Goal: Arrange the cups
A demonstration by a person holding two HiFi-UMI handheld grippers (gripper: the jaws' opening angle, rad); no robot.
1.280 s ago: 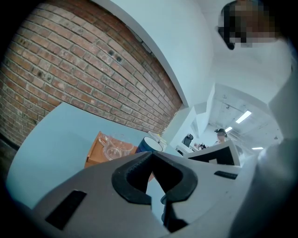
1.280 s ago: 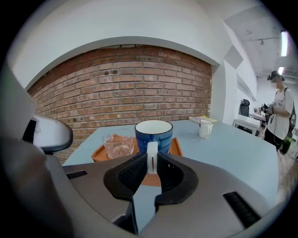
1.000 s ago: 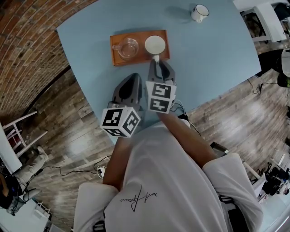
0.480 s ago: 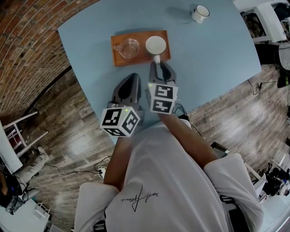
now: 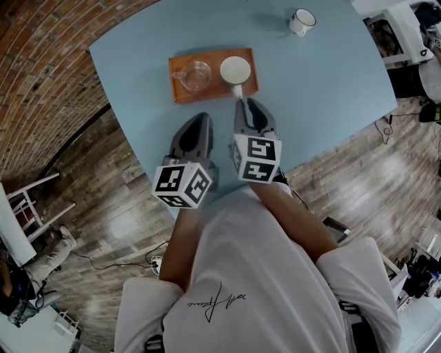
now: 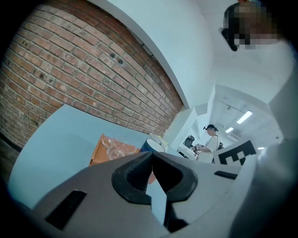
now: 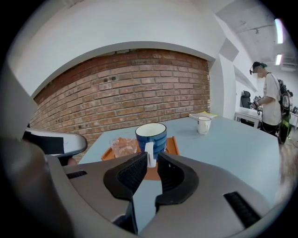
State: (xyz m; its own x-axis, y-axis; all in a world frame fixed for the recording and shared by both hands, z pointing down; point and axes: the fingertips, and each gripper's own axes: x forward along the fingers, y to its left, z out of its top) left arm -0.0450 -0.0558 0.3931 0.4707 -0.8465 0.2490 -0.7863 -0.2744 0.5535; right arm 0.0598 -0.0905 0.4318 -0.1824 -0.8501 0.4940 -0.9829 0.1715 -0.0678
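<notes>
An orange tray (image 5: 210, 93) on the light blue table (image 5: 324, 83) carries a clear glass cup (image 5: 194, 74) and, to its right, a blue mug (image 5: 236, 69) that is white inside. The mug's white handle points toward me. My right gripper (image 5: 242, 101) sits just short of that handle. In the right gripper view its jaws (image 7: 150, 162) stand a narrow gap apart, with the handle of the blue mug (image 7: 151, 135) right at their tips. My left gripper (image 5: 201, 117) rests shut and empty, left of the right one. A small white mug (image 5: 302, 21) stands alone at the far right.
The table's near edge runs under both grippers, with wooden floor beyond it. A brick wall (image 7: 121, 93) backs the table's far side. A person (image 7: 268, 100) stands at a counter far off to the right. White furniture (image 5: 27, 200) stands on the floor at the left.
My right gripper has drawn back slightly toward me and to the right, away from the mug's handle. The mug, the tray and the left gripper stay where they were.
</notes>
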